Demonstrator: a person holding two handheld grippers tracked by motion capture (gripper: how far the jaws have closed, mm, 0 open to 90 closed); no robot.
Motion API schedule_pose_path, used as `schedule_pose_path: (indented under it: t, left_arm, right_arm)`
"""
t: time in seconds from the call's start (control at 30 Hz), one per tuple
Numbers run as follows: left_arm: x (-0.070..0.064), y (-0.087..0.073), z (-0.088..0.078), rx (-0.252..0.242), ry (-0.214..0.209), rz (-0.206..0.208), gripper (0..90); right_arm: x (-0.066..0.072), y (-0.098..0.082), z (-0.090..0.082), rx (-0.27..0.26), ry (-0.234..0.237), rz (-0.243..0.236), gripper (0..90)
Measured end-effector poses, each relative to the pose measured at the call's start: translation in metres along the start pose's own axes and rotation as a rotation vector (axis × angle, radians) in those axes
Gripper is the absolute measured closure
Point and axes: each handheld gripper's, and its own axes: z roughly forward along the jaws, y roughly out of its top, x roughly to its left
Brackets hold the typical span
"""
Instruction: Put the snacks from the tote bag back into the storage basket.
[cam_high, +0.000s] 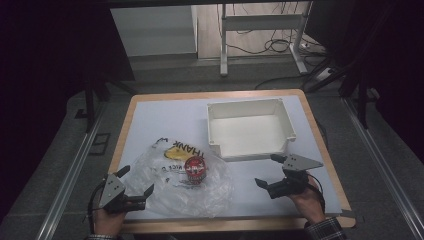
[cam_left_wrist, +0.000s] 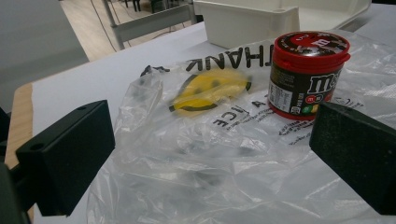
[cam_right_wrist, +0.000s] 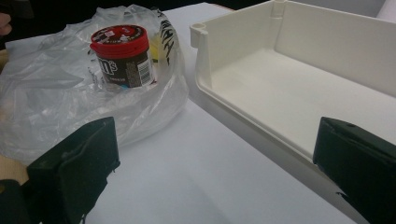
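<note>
Upright, apparently, candy jar (cam_high: 195, 168) stands on plastic bag (cam_high: 172, 192), lid up.

High cam: fixed above near edge, looks fwd and down over whole surface (cam_high: 165, 112). Left claw cam: low, close, faces the plastic bag (cam_left_wrist: 196, 154) and candy jar (cam_left_wrist: 306, 74), white bin (cam_left_wrist: 247, 21) beyond. Right claw cam: low, faces bin (cam_right_wrist: 299, 88) close up, jar (cam_right_wrist: 123, 56) to its left. All three share jar, bag, bin.
</note>
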Motion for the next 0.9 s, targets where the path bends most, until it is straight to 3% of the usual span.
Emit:
schedule_pose_path:
  t: [0.9]
  left_arm:
    - [0.000, 0.000, 0.001, 0.005, 0.001, 0.002, 0.1]
  right_arm:
    - [0.005, 0.010, 0.015, 0.007, 0.047, -0.021, 0.5]
